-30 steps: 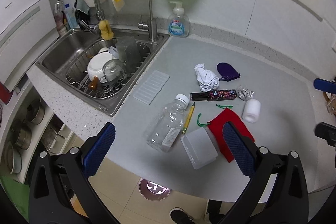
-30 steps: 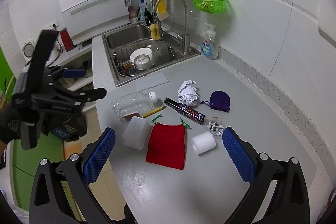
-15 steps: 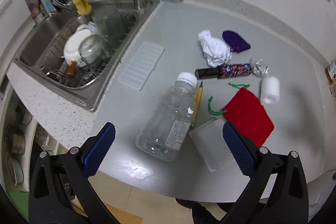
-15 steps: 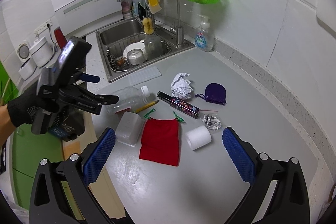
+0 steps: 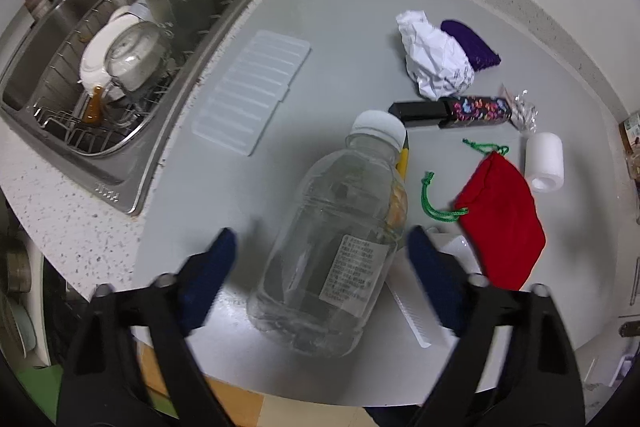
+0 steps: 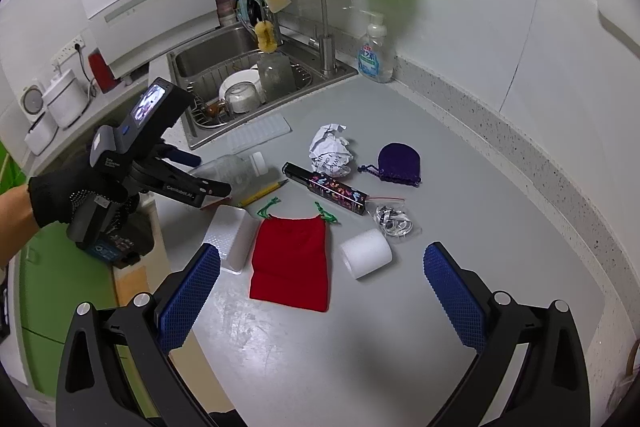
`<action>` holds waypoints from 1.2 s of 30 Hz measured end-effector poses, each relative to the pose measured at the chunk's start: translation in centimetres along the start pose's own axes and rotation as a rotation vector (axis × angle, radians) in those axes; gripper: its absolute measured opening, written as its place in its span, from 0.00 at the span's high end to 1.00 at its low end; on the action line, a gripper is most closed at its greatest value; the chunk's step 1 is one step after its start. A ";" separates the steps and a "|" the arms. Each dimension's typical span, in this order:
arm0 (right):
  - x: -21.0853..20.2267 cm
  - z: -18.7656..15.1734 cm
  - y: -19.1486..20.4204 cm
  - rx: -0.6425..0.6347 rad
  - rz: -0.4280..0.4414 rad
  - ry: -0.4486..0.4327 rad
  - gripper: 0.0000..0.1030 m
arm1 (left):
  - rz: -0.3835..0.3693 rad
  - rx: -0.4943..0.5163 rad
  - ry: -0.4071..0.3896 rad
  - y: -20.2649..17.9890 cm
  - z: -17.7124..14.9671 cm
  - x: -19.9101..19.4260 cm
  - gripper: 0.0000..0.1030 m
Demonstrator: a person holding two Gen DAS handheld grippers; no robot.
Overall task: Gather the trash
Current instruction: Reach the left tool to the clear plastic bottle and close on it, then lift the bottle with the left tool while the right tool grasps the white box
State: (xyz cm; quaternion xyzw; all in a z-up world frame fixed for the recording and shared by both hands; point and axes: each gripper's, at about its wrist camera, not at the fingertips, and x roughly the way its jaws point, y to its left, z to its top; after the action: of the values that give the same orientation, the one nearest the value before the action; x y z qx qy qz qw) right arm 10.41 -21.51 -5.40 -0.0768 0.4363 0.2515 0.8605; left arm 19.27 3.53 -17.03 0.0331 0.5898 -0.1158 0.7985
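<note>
Because the clear plastic bottle [image 5: 336, 243] lies on its side near the front edge of the grey counter [image 5: 340, 39], cap pointing away toward the wall, the left gripper [image 5: 320, 263] comes at it steeply from above with 1 finger on each side of its belly; in the left wrist view its jaws have just been closing, the bottle sits between them, and a gap shows on both sides, so they are not yet pressing on it. A yellow pencil [image 5: 403, 159] lies against the bottle's far side and a white plastic box [image 5: 420, 303] sits just beside the right-hand finger, which I judge could get nudged. In the right wrist view, the right gripper [image 6: 320, 291] hangs wide open and empty above the counter, over a red pouch [image 6: 292, 255] and a white roll [image 6: 366, 253], seemingly held back while the gloved hand [image 6: 76, 199] works the bottle [image 6: 232, 169]. Crumpled paper [image 6: 332, 151] and a foil wrapper [image 6: 394, 221] wait farther back.
</note>
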 end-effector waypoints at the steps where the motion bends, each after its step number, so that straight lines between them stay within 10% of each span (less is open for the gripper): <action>1: 0.1 0.0 0.0 0.000 0.000 0.002 0.05 | -0.010 0.003 0.007 -0.1 0.1 0.3 0.24; 36: 1.3 0.6 4.3 -0.040 0.061 -0.007 0.05 | 0.073 -0.054 -0.172 -1.2 -3.5 -7.1 0.43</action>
State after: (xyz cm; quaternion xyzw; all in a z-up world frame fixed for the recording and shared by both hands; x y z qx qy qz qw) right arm 9.30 -17.10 -5.72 -0.0798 0.4303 0.2864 0.8523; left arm 13.77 4.03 -11.22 0.0230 0.5204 -0.0732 0.8505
